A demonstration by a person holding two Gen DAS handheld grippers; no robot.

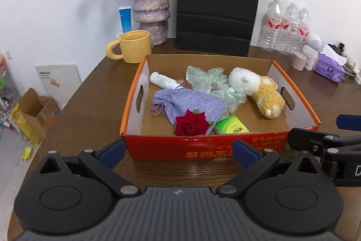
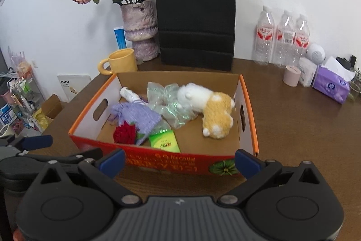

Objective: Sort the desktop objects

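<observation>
A red and orange cardboard box [image 1: 203, 147] [image 2: 171, 162] stands on the brown table. Inside lie a red rose [image 1: 191, 124] [image 2: 125, 133], a purple knitted pouch [image 1: 187, 103] [image 2: 137, 115], a green packet [image 1: 232, 127] [image 2: 164, 141], a white bottle [image 1: 163, 80] [image 2: 128, 94], crumpled clear wrap [image 1: 207, 80] [image 2: 167, 101] and a white and tan plush toy [image 1: 259, 89] [image 2: 209, 110]. My left gripper [image 1: 179, 154] is open and empty in front of the box. My right gripper [image 2: 179, 162] is open and empty, also in front of it.
A yellow mug [image 1: 133, 46] [image 2: 119, 62], a vase of dried roses [image 1: 151, 10] [image 2: 140, 31] and a black paper bag [image 1: 216, 6] [image 2: 196, 19] stand behind the box. Water bottles [image 1: 286, 26] [image 2: 282, 37], a pink cup [image 2: 292, 75] and purple tissues [image 1: 330, 68] [image 2: 331, 85] are at the right.
</observation>
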